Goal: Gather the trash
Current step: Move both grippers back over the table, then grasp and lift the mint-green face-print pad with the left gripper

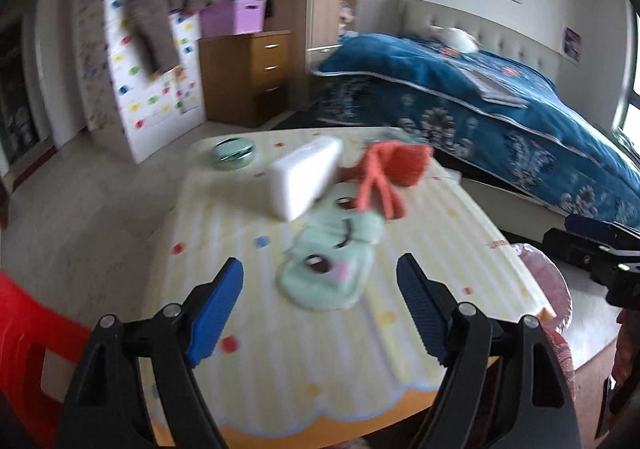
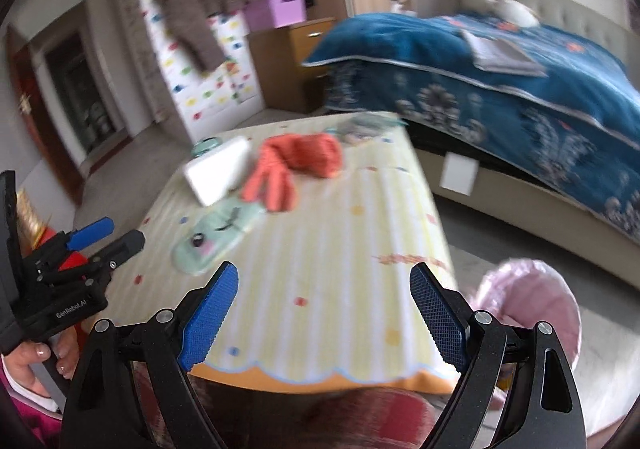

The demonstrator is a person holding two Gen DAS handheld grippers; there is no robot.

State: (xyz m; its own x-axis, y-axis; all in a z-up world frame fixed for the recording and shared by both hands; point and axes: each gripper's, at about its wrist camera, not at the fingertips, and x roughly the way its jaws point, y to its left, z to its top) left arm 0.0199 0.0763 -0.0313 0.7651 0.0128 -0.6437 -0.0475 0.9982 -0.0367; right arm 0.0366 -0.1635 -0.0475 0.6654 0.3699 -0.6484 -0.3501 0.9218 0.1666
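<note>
While both grippers hover empty with jaws wide over the worktop (image 1: 400, 249), the white block (image 1: 304, 177) sits just behind the green plush (image 1: 328, 269); next move's probably reaching for it.

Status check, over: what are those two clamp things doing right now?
Left tool open, empty. Right tool open, empty. White block, orange knit piece, green plush on table, untouched. Nothing blocking.
</note>
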